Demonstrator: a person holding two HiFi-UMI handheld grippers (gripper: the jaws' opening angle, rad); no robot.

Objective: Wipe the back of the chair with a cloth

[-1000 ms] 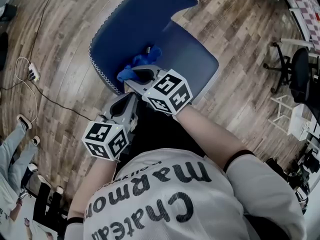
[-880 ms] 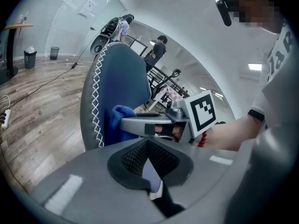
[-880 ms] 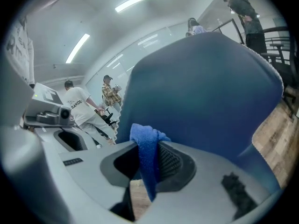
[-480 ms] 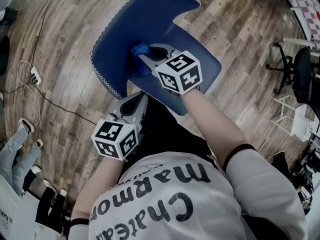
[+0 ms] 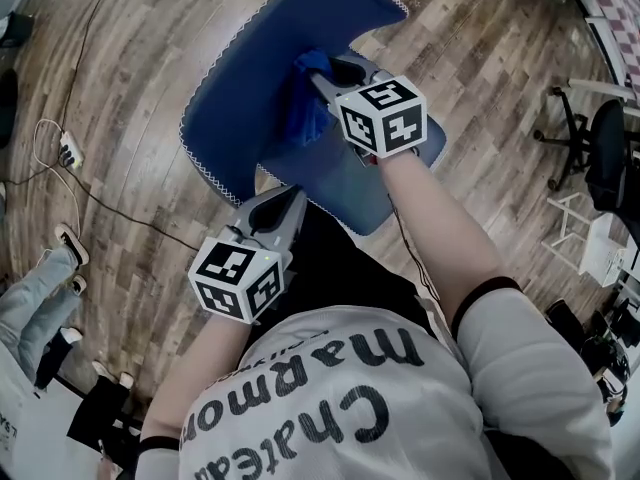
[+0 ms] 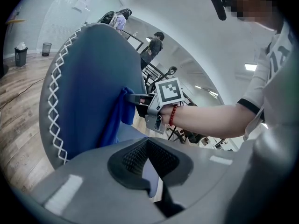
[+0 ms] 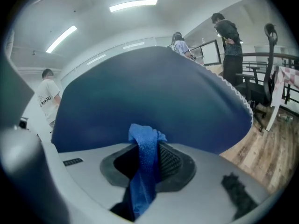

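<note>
The blue chair [image 5: 262,73] has a white stitched edge, and its back fills the upper middle of the head view. My right gripper [image 5: 322,72] is shut on a blue cloth [image 5: 304,111] and presses it against the chair back. In the right gripper view the cloth [image 7: 145,164] hangs from between the jaws, right against the chair back [image 7: 154,101]. The left gripper view shows the cloth [image 6: 119,116] and right gripper [image 6: 134,98] on the chair back [image 6: 88,87]. My left gripper [image 5: 288,200] is shut on nothing, below the chair's lower edge. Its jaws [image 6: 148,146] point at the seat.
Wooden plank floor surrounds the chair. A power strip [image 5: 68,151] with a cable lies at the left, near another person's legs [image 5: 40,293]. A black office chair [image 5: 598,148] stands at the right. People [image 7: 229,41] and desks are in the background.
My right gripper has carried the cloth up and to the right across the chair back. My left gripper has shifted slightly right and stays shut.
</note>
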